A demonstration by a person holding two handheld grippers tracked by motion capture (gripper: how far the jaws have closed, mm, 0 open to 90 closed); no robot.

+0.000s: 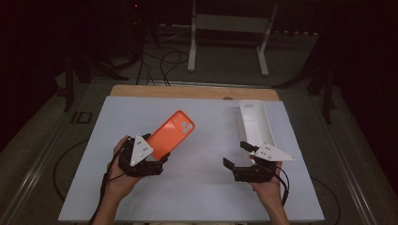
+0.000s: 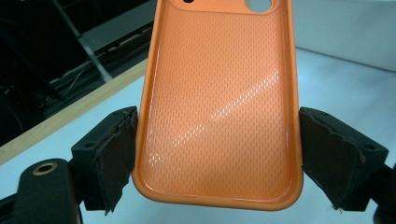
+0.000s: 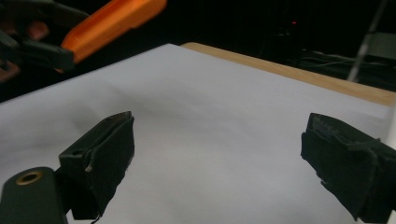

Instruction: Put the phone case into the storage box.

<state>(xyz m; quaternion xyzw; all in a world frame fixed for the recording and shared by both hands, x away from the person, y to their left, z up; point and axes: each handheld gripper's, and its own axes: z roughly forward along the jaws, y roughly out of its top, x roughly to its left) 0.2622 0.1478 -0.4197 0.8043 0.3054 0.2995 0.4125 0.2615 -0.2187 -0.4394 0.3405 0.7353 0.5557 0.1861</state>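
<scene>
**Orange phone case clamped in your left gripper, right gripper idle**

Orange phone case [image 1: 172,134] sits in your left gripper [image 1: 157,159], which has it by the short bottom end. In the left gripper view the case [image 2: 217,102] fills the space between the two black jaws, and both pads [image 2: 116,154] press against its long side edges, so the grip is closed on it across its width. You see the inside of the case there: a dimpled orange surface with a raised rim and camera cut-outs at the far end. From the high view the case points up and to the right, away from you, over the left half of the white table top [image 1: 206,187], with its camera end towards the middle of the table. The right gripper view shows it [image 3: 112,21] raised off the surface, tilted, at the upper left.

Your right gripper [image 1: 237,154] rests low over the right side of the table, well apart from the case. Its jaws stand wide apart with nothing between them; bare white table shows in the gap.

Just beyond your right hand [image 1: 270,180] lies a white oblong tray [image 1: 254,123], its near end close to that gripper. A wooden strip [image 1: 197,91] runs along the table's far edge.
</scene>
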